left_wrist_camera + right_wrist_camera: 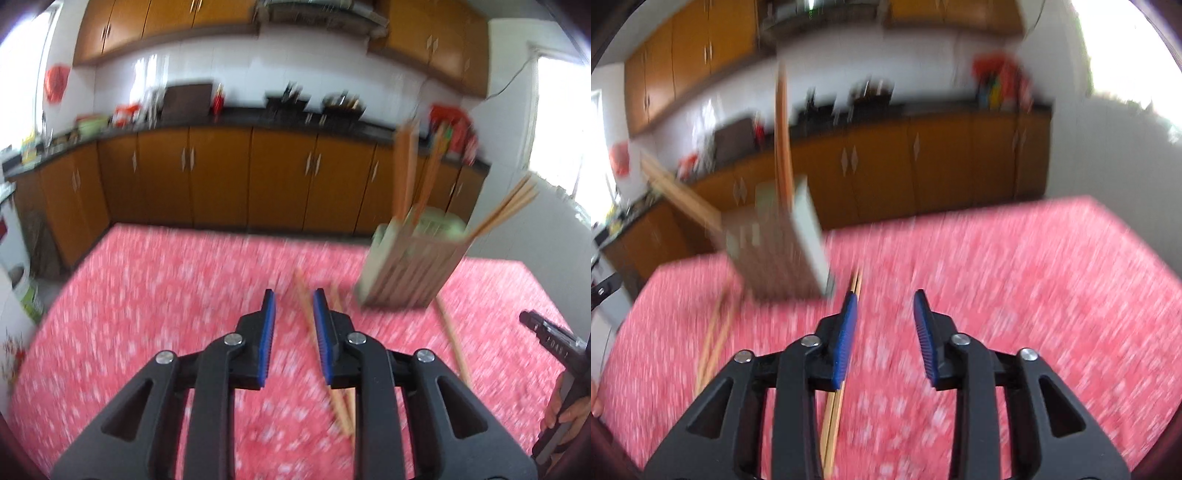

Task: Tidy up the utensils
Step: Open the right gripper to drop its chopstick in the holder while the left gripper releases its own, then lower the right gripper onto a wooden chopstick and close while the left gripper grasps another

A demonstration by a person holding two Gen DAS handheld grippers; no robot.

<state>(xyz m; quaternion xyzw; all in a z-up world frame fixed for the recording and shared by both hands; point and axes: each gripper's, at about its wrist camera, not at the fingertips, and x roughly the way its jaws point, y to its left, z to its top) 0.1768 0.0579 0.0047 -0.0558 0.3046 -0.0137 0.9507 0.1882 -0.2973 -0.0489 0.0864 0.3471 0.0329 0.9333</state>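
Observation:
The picture is blurred in both views. A slatted wooden utensil holder (406,269) (775,251) stands on the red patterned tablecloth (147,314) (1034,277) with several chopsticks sticking out of it. A loose pair of chopsticks (301,284) lies on the cloth under my left gripper (294,295), running beneath its right finger; the jaws stand apart with nothing pressed between them. In the right wrist view a pair of chopsticks (833,424) lies under the left finger of my right gripper (885,294), which is open and holds nothing.
Another chopstick pair (452,339) (716,339) lies on the cloth beside the holder. A hand (569,410) holds the right gripper at the edge of the left wrist view. Orange kitchen cabinets (221,177) and a cluttered dark counter (258,118) stand beyond the table.

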